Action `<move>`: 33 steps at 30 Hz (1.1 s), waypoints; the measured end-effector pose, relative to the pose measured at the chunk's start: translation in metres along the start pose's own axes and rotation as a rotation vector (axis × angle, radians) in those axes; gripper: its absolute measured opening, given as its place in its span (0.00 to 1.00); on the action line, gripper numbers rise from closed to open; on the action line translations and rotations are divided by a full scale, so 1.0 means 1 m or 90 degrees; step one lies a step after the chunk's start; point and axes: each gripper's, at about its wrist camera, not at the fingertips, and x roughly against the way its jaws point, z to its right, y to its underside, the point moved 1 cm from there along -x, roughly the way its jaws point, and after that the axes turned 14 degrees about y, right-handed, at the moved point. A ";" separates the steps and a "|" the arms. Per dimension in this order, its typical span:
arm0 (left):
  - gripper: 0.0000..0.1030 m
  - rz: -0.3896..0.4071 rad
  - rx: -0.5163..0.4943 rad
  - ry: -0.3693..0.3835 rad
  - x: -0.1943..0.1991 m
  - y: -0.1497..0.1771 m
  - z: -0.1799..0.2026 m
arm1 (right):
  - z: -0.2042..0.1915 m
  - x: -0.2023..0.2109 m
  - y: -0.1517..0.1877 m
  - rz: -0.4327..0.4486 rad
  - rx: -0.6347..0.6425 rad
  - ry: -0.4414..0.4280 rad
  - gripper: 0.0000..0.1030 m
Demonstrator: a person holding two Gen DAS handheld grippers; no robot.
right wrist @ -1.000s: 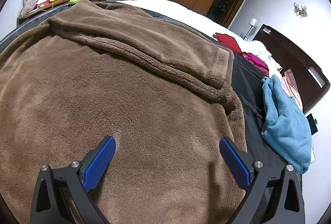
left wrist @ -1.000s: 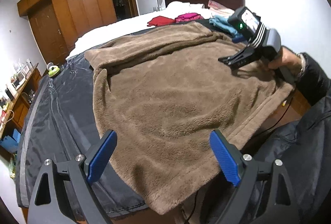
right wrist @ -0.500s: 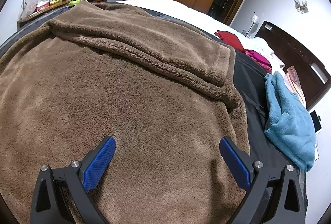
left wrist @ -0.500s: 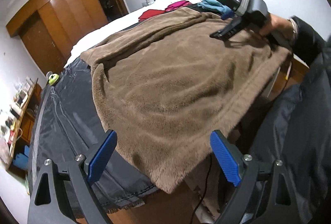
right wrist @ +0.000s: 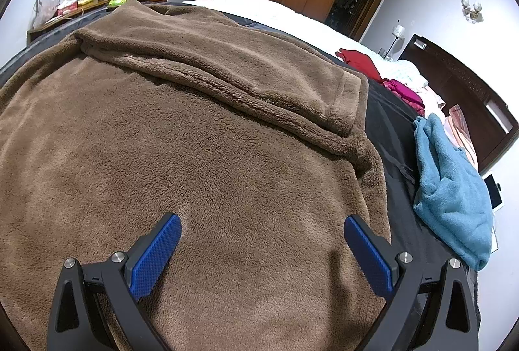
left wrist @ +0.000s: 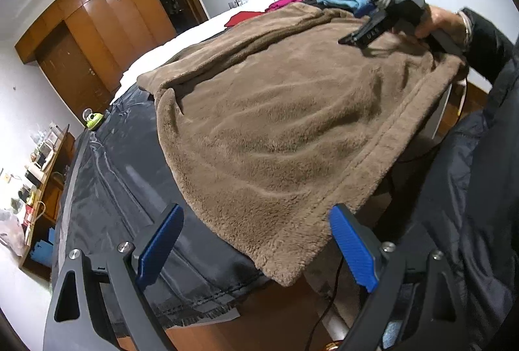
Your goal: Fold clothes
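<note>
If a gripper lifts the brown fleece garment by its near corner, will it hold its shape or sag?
The brown fleece garment will likely sag: its corner already droops over the bed edge. The thick pile suggests bulk more than weight, and should grip rather than slip.

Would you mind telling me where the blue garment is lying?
In the right wrist view, the blue garment lies on the dark sheet, right of the brown robe.

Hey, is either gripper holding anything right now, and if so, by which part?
Nothing is held. The left gripper and right gripper are both open above the brown fleece garment.
</note>
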 end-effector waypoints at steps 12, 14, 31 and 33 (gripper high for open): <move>0.83 -0.030 -0.012 -0.034 -0.009 0.008 -0.001 | 0.001 0.001 0.000 0.000 0.000 -0.002 0.99; 0.74 -0.019 0.023 -0.030 -0.007 0.005 -0.011 | 0.001 0.001 0.001 0.001 0.001 0.000 0.99; 0.25 0.174 0.213 -0.041 0.015 -0.080 -0.076 | 0.084 0.088 0.051 0.213 -0.108 -0.218 0.93; 0.25 0.183 0.232 -0.036 0.016 -0.087 -0.086 | 0.088 0.103 0.070 0.208 -0.085 -0.247 0.75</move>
